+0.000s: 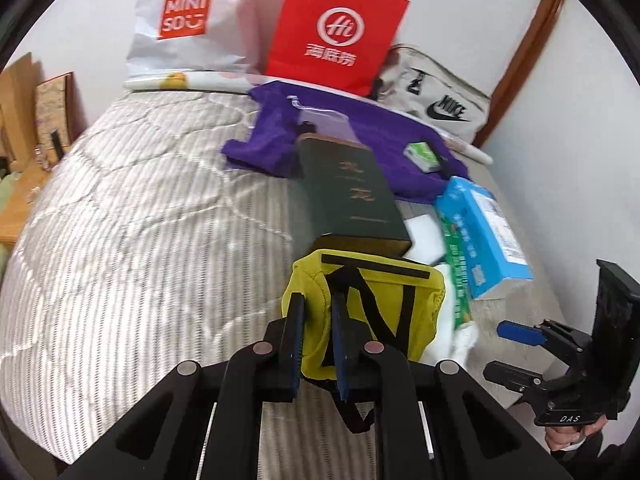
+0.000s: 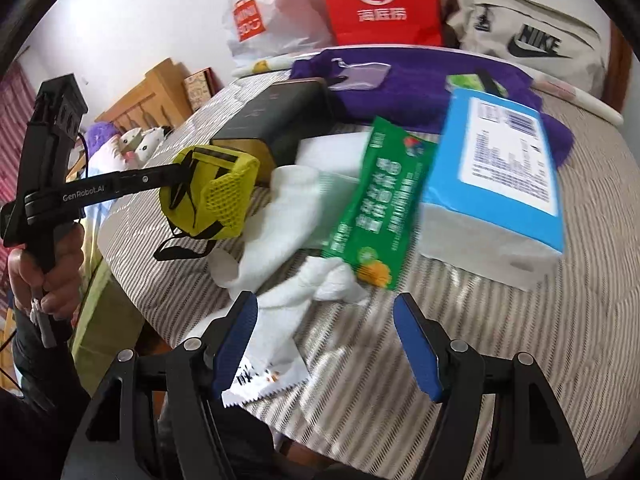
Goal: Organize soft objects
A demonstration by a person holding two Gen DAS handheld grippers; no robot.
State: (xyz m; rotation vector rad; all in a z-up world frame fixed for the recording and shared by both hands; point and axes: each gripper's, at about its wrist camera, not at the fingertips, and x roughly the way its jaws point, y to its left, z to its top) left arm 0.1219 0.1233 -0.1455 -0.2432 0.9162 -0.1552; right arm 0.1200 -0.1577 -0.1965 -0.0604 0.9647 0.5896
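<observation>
Bed (image 1: 140, 208) with striped quilted cover: wide bare stretch on the left half in the left wrist view, all clutter packed along the right side and the far end by the wall. In the right wrist view the near-left edge of the bed drops off just beside the white cloth (image 2: 280, 240), wooden furniture beyond it.

Left tongs (image 1: 316, 312) pressed together on the yellow mesh pouch (image 1: 360, 304), pinching its near end; black straps hang below. The pouch is lifted clear of the cover, just in front of the dark green box (image 1: 348, 196).

Right tongs (image 2: 326, 316) spread wide, nothing between the pads, hovering over the white cloth; one blue fingertip (image 2: 240, 328) sits just over its near end. A hand (image 2: 44, 280) grips the left handle, marked "GenRobot.AI".

Near the cloth: green packet (image 2: 380, 200) lying partly on it, blue tissue pack (image 2: 496, 168) just beside that, print too blurred to read.

Far end: white "MINISO" bag (image 1: 180, 20), red "Hi" paper bag (image 1: 336, 28) with Chinese characters, beige "NIKE" bag (image 1: 436, 92), purple cloth (image 1: 384, 140) spread in front of them.
</observation>
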